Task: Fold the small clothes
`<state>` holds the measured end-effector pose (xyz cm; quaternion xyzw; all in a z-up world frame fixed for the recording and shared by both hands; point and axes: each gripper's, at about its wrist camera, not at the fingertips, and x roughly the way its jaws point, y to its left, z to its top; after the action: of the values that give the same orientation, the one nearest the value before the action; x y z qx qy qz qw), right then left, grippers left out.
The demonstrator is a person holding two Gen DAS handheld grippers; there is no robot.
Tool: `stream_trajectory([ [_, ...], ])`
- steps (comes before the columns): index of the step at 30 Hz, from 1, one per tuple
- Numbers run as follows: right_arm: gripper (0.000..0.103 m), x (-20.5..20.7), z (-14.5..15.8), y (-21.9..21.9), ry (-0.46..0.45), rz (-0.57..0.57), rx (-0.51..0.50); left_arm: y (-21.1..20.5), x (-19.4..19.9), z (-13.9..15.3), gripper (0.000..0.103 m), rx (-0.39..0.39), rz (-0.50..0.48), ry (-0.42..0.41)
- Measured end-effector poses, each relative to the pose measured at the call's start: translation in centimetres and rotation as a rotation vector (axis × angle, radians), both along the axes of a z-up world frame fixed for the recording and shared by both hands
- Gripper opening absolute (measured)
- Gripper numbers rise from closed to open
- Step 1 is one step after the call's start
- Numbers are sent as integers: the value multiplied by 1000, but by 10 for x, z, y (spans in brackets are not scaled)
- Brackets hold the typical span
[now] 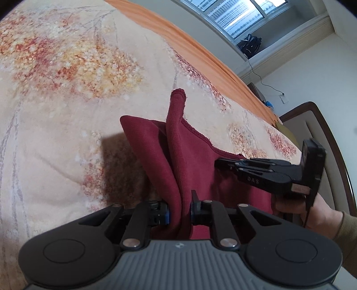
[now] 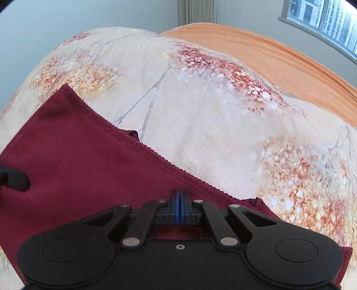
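Note:
A dark red garment [image 1: 189, 151] lies on the floral bedspread [image 1: 67, 67]. My left gripper [image 1: 179, 212] is shut on a bunched fold of it, and the cloth rises from the jaws toward a strap end [image 1: 177, 94] that points up. My right gripper [image 1: 221, 162] reaches in from the right over the garment, held by a hand [image 1: 312, 212]. In the right wrist view the garment [image 2: 78, 156] lies flat with a scalloped hem [image 2: 142, 142], and the right gripper [image 2: 179, 207] has its blue pads pressed together above the cloth, with nothing seen between them.
An orange sheet [image 1: 200, 51] borders the bedspread's far edge. A wooden headboard [image 1: 330, 133] stands at the right. A window [image 1: 234, 15] with a black bag [image 1: 250, 44] on its sill is behind. The left gripper's tip [image 2: 13, 178] shows at the right wrist view's left edge.

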<state>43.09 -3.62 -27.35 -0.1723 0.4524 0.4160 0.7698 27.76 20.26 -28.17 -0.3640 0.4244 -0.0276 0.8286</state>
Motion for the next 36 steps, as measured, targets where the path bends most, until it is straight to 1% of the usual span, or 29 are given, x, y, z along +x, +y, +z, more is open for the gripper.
stream_trajectory([
  [2,16,-21,0,-12,39,-8,16,0,2,-1,16,-7,12,5],
  [5,16,-75,-6,-40,106,-14,24,0,6,0,16,-10,18,0],
  [8,16,-126,-5,-68,131,-27,57,-5,7,5,16,4,1,-3],
  [10,16,-148,-4,-83,175,-49,72,-8,9,9,16,12,-7,-1],
  [13,16,-161,0,-96,191,-87,109,-14,13,14,16,23,-10,4],
  [17,18,-152,5,-112,219,-169,196,-30,22,31,16,44,-37,-12],
  [19,18,-143,10,-125,251,-238,263,-44,27,43,16,63,-68,-27],
  [20,20,-134,11,-136,284,-284,304,-52,30,48,16,74,-84,-35],
  [21,25,-125,12,-144,327,-334,350,-60,33,54,16,85,-100,-43],
  [23,32,-104,8,-163,462,-445,484,-78,39,62,16,124,-128,-50],
  [24,33,-93,7,-173,522,-497,547,-88,42,65,16,149,-139,-48],
  [25,33,-82,7,-180,564,-543,598,-98,45,67,16,172,-147,-43],
  [26,33,-73,9,-186,582,-576,641,-109,48,68,16,195,-157,-40],
  [28,38,-56,16,-199,594,-636,715,-136,57,69,16,260,-199,-42],
  [30,48,-41,15,-213,639,-691,773,-166,69,64,16,312,-244,-36],
  [31,51,-35,10,-220,676,-709,800,-180,74,61,16,336,-269,-38],
  [32,59,-30,5,-224,713,-717,825,-195,77,57,16,370,-295,-38],
  [33,63,-25,-1,-227,758,-718,839,-208,80,53,16,403,-319,-33],
  [34,63,-20,-5,-226,793,-709,836,-219,82,49,16,426,-337,-28],
  [35,63,-16,-7,-225,800,-693,822,-229,83,45,16,448,-351,-22],
  [36,64,-11,-7,-223,781,-674,787,-238,82,42,16,467,-359,-18],
])
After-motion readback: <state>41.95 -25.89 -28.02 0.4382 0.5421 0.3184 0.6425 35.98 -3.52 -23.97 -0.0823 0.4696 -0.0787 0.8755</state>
